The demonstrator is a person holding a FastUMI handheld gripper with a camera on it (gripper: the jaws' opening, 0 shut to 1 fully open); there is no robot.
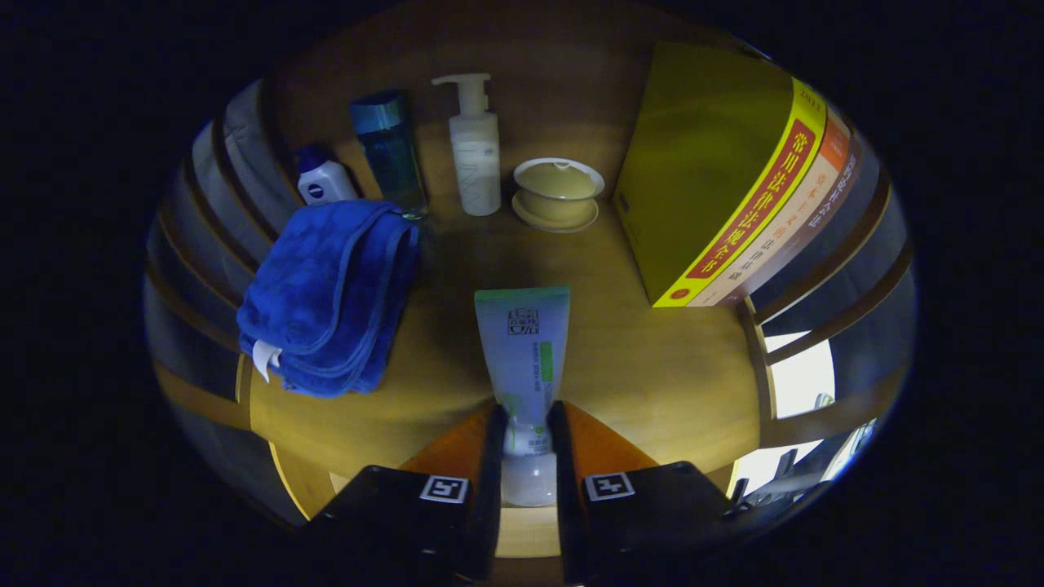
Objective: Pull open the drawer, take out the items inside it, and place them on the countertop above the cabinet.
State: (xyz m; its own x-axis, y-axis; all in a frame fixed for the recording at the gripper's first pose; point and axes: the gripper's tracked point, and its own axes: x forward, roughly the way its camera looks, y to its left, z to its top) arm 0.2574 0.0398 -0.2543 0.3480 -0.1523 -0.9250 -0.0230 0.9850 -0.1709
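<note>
Gripper (526,428) clamped on tube (524,350) at cap end | tube extends ahead over countertop (652,375)

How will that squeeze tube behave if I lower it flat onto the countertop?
The squeeze tube is gripped near its cap between the gripper fingers, so its long soft body may sag or swing. Its flat crimped end suggests it will lie still rather than roll. It probably weighs little.
</note>
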